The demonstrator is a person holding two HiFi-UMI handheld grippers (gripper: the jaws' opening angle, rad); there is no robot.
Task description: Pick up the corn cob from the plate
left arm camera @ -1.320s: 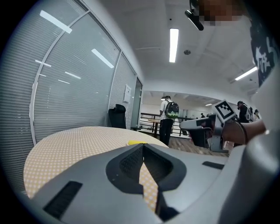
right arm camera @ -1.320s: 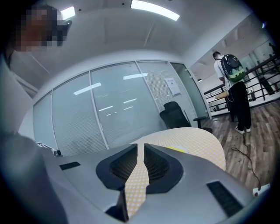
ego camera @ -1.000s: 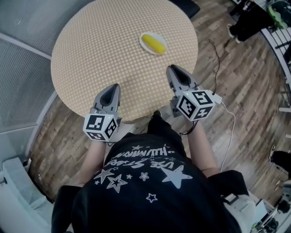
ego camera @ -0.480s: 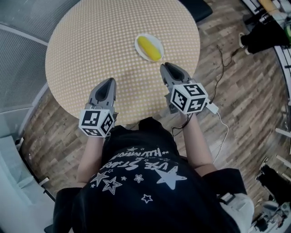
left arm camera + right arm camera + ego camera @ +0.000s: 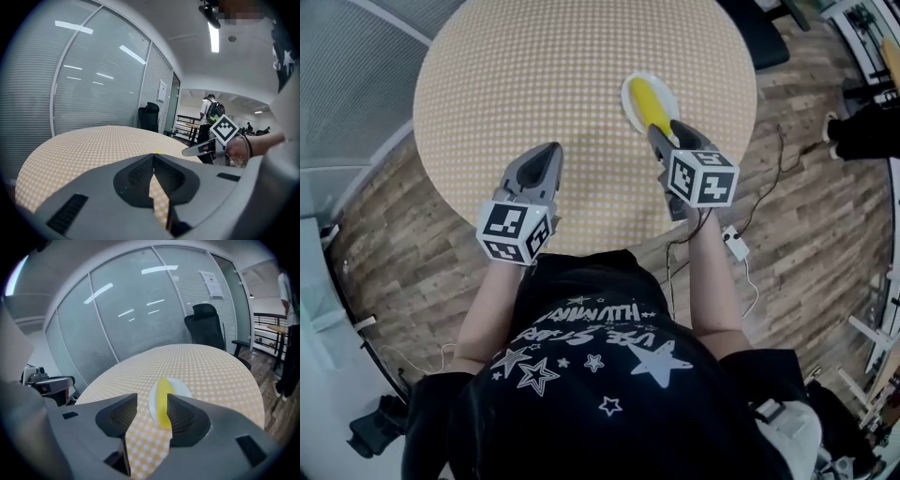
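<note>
A smooth yellow corn cob [image 5: 651, 104] is lying lengthwise on a small round white plate [image 5: 631, 92], and nothing else is being carried by that plate. The plate is sitting towards the right side of a round desk [image 5: 534, 75] covered in a yellow-and-white checked cloth.

The right gripper [image 5: 662, 131] is being held just short of the cob's near end. Its jaws have just been opening and are now standing partly apart, with nothing pressed between them. In the right gripper view the cob [image 5: 162, 401] is seen through the gap and partly behind one jaw. The left gripper [image 5: 551, 148] is being held over the desk well apart from the plate, with its jaws together and nothing in them.

The cob is judged to be light, stiff and possibly a slippery plastic toy, though its surface is too blurred to be sure. It is best gripped across its narrow width near the middle, as its rounded sides may roll or squirt out.
</note>
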